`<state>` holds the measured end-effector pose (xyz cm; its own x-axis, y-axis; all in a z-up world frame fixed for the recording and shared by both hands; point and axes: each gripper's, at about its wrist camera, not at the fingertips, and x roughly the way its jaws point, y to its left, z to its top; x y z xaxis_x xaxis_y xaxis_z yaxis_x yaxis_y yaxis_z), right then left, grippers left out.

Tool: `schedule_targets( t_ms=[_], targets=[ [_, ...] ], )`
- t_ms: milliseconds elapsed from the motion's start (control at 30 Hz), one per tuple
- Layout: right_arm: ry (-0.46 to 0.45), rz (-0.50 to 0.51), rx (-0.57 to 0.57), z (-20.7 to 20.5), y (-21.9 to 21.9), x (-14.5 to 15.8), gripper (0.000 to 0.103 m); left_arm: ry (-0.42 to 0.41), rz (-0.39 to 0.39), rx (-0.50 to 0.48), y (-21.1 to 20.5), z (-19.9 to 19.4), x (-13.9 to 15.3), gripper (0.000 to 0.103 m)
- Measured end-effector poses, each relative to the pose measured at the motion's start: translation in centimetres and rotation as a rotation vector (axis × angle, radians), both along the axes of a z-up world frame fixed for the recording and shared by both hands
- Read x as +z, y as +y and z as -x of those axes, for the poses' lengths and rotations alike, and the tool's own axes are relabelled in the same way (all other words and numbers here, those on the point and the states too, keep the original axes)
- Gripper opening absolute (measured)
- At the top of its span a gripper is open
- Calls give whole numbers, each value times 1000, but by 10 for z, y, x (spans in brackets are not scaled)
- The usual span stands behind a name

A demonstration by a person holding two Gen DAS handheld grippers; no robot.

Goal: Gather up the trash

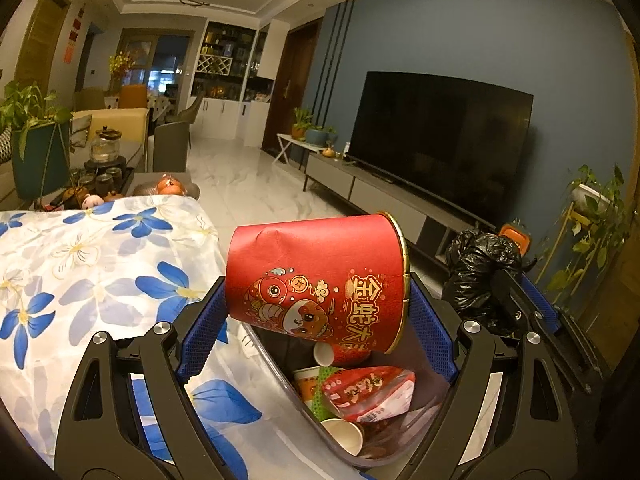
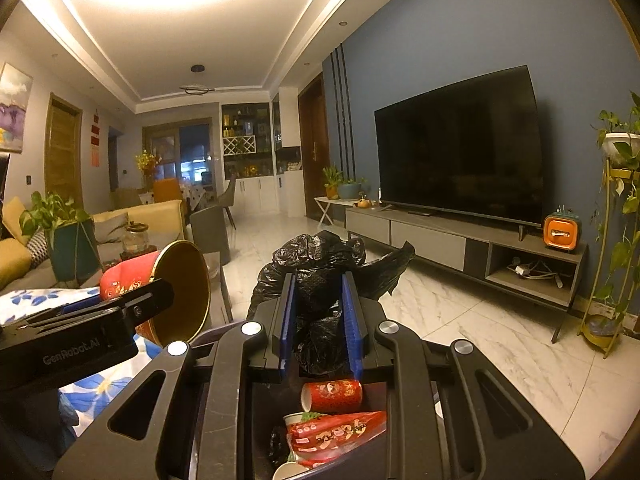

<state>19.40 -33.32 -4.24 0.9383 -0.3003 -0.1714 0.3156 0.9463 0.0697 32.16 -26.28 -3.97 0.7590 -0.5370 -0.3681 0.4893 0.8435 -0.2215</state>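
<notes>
The left gripper (image 1: 316, 312) pinches a red cup (image 1: 320, 276) sideways over a bin (image 1: 280, 376) of trash beside the floral tablecloth (image 1: 80, 264); marble floor (image 2: 480, 320) and TV (image 2: 460, 152) beyond. The right gripper (image 2: 319, 320) clamps a black bag (image 2: 320, 264).

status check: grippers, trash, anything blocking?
Left gripper shut on red paper cup, tipped over bin. Right gripper shut on black trash bag. Nothing blocking.
</notes>
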Motion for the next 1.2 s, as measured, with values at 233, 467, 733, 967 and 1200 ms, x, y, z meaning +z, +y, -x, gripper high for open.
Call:
schedule_targets(
  t_ms=[233,467,733,967,1200],
  targets=[
    [18,-6,-15,-12,-9,-10,45,37,-14,3,-5,-7,-11,85],
    [43,-19,-29,-12,-14,-19,53,82,19,13,3,-15,-16,89],
    [67,-42,-35,1,-12,-18,73,84,29,68,25,-4,-13,97],
    [92,-36,-10,24,5,-6,90,43,-1,172,66,28,-2,97],
    [109,-18,43,59,34,7,97,-29,-63,289,113,82,13,97]
  ],
)
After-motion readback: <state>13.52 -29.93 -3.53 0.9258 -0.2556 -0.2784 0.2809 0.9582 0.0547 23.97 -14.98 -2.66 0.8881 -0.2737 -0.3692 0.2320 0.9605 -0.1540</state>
